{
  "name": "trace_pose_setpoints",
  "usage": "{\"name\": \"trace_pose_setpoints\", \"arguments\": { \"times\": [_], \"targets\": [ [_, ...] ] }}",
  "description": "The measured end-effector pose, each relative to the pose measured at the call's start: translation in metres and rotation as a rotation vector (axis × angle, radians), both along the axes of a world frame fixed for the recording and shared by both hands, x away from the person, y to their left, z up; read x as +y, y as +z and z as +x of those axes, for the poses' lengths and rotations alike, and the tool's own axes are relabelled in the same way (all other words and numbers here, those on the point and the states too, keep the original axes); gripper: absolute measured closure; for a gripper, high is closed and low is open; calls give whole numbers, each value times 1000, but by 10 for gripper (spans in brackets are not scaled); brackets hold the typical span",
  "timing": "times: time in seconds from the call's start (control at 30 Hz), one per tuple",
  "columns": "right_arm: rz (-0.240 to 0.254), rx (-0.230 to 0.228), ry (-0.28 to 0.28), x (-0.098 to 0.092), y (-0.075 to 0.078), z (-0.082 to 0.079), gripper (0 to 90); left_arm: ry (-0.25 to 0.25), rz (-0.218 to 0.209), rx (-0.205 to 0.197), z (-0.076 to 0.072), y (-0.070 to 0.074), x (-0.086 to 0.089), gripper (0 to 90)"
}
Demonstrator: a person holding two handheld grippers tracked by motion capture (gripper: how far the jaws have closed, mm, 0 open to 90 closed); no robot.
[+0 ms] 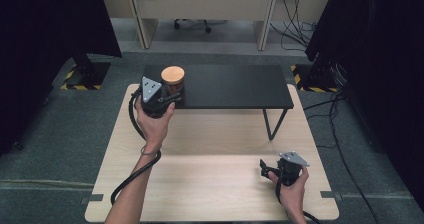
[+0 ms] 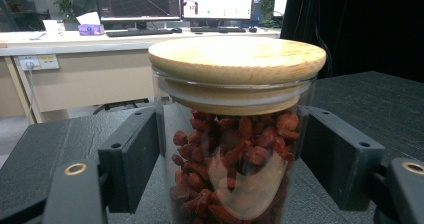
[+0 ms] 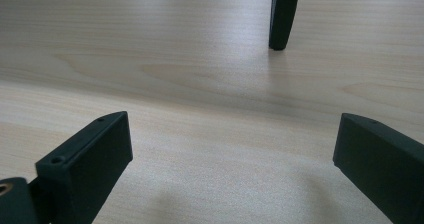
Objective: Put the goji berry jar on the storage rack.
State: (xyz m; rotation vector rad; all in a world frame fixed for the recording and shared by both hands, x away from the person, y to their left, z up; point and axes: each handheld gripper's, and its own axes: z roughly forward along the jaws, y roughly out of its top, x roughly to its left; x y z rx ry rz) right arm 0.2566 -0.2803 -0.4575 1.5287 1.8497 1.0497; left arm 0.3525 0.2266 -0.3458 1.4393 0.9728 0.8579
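Note:
A glass jar (image 1: 173,81) with a round wooden lid, filled with dried red pieces, stands at the left end of a black shelf (image 1: 235,86). My left gripper (image 1: 170,98) is shut on the jar (image 2: 235,149), one black jaw pressed against each glass side below the lid. The jar's base is hidden in the left gripper view. At the table's front right, my right gripper (image 1: 265,168) is held low over the wood. Its jaws are spread wide, and the right gripper (image 3: 235,129) is open with nothing between them.
The black shelf rests on thin legs on the light wooden table (image 1: 200,184); one leg (image 3: 282,14) stands ahead of the right gripper. Cables trail from both grippers. Black curtains flank the table, and a desk with monitors (image 2: 140,1) stands beyond.

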Motion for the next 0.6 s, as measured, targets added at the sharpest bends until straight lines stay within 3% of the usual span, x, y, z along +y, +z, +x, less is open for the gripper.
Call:
{"name": "trace_pose_setpoints", "arguments": {
  "times": [0.6],
  "targets": [
    [0, -1, 2, 0, 0, 0, 25, -5, 5, 4, 0, 1, 2, 252]
  ]
}}
